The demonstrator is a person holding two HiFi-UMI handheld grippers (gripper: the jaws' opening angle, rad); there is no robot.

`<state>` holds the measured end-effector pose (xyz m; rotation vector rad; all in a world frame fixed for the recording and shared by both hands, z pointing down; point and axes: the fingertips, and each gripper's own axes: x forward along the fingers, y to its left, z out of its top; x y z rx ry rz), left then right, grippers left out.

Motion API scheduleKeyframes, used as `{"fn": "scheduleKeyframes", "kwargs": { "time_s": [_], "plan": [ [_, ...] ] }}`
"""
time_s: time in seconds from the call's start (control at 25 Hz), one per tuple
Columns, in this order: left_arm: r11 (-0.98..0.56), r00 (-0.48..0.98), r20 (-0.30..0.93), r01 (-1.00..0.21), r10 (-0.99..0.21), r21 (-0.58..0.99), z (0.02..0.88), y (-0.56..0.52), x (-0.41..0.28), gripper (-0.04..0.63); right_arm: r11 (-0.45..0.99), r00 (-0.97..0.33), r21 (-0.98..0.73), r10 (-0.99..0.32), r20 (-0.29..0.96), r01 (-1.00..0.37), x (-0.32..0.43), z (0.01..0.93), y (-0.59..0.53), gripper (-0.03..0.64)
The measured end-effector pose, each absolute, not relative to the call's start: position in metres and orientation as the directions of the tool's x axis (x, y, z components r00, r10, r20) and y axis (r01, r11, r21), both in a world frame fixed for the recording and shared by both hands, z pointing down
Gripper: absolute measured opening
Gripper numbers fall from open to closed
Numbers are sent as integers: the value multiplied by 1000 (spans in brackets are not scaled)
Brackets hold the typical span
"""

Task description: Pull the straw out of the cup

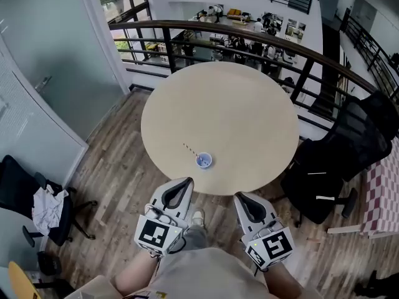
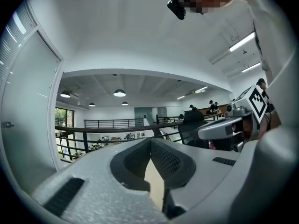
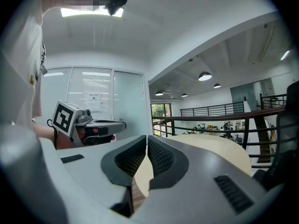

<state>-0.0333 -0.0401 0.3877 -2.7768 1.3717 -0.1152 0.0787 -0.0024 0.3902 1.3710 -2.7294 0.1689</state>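
A small blue cup [image 1: 204, 161] stands on the round beige table [image 1: 237, 111], close to its near edge. A striped straw [image 1: 190, 149] leans out of the cup toward the upper left. My left gripper [image 1: 186, 181] is just short of the table's near edge, below and left of the cup, with its jaws shut and nothing between them. My right gripper [image 1: 240, 197] is beside it, below and right of the cup, also shut and empty. In the left gripper view [image 2: 150, 141] and the right gripper view [image 3: 147, 138] the pads meet; neither view shows the cup.
A black office chair [image 1: 349, 148] stands close to the table's right side. A dark curved railing [image 1: 249, 36] runs behind the table above an open lower floor. Another chair with white cloth [image 1: 47, 207] is at the left, by a glass wall.
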Motion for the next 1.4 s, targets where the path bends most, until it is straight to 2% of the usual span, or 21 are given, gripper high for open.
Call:
{"fn": "scheduleKeyframes", "kwargs": {
  "time_s": [0.32,0.48,0.84,1.2,1.4],
  "plan": [
    [-636,633,57,-770,-772,-55,382,-121,-60,14,574,-570,-27,-806,158,-819,50,385,-86,26],
    [-683,677,89,-725,-731,-89,383,-149,-57,14,543,-540,-28,-829,147,-840,44,384,-124,26],
    [-704,699,84,-704,-710,-87,382,-201,-83,14,496,-490,11,-860,140,-868,27,375,-178,26],
    [-686,681,84,-721,-728,-97,379,-220,-81,14,497,-491,1,-858,148,-868,36,377,-191,26],
    [-640,637,73,-768,-767,-32,381,-229,-85,14,533,-533,-46,-832,151,-845,43,385,-194,26]
  ]
}}
